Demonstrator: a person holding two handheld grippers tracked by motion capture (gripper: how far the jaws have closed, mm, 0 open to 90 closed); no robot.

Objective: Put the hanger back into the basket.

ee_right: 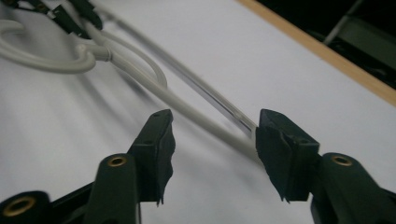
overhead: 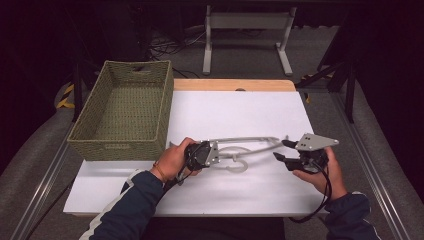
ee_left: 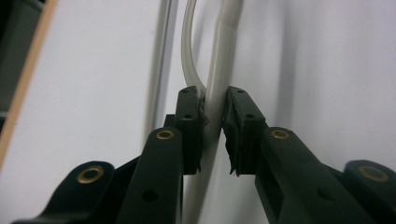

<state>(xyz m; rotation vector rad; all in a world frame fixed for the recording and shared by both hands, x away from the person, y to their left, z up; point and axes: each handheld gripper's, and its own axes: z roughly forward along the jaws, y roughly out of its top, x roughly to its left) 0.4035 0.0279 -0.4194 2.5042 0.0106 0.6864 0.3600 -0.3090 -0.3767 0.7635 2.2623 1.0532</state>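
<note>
Work surface: white table top (overhead: 240, 120) with a wooden edge strip (overhead: 232, 85) along the far side; grey floor and a metal frame stand (overhead: 247, 30) beyond it.
Basket: woven green basket (overhead: 122, 112), rectangular, on the far left part of the table, its right wall just left of the table's middle area.
Hanger: pale grey plastic clothes hanger (overhead: 245, 145) lying on the near middle of the table, between the two grippers; its hook (overhead: 239, 165) curls toward the near side, just right of the left gripper.
Left hand: left hand (overhead: 172, 160) enters from the near left, dark sleeve with a light stripe, and holds the left gripper.
Left gripper: left gripper (overhead: 216, 152) at the hanger's left end. In the left gripper view the two black jaws are closed down on one grey bar of the hanger (ee_left: 219, 93), pads touching it on both sides; a thinner curved bar runs just beside it.
Right hand: right hand (overhead: 325, 175) at the near right, cable trailing toward the table's near edge.
Right gripper: right gripper (overhead: 281, 150) at the hanger's right end, grey three-cornered plate on top. In the right gripper view its jaws stand wide apart with nothing held; the hanger's right tip (ee_right: 233, 133) lies between them, close to the right-hand pad; whether it touches that pad cannot be told.
</note>
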